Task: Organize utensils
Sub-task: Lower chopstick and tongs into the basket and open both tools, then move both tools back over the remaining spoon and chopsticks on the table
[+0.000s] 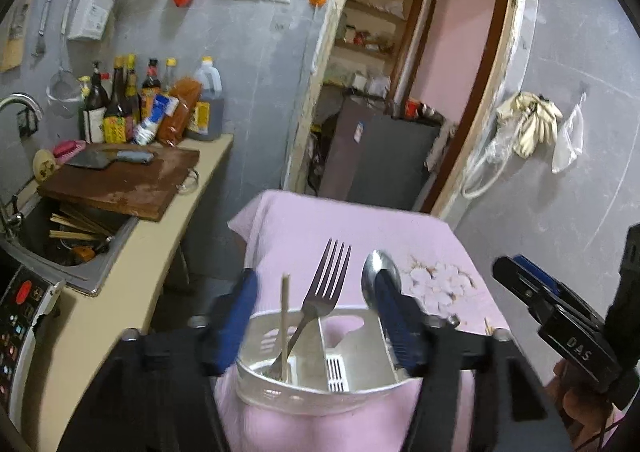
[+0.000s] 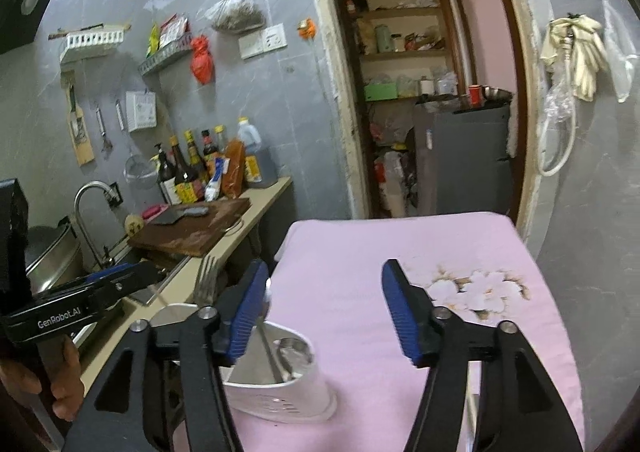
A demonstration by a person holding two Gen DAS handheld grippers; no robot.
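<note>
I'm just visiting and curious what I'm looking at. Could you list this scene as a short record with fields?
Setting: home kitchen, table under a pink cloth
Holder: white utensil caddy standing on the cloth
Left compartment: fork and a chopstick, leaning upright
Right compartment: spoon, bowl upward
Left gripper: open, fingers either side of the caddy
Right gripper: open, holding nothing
Nearby: cleaver on a wooden cutting board beside the sink
</note>
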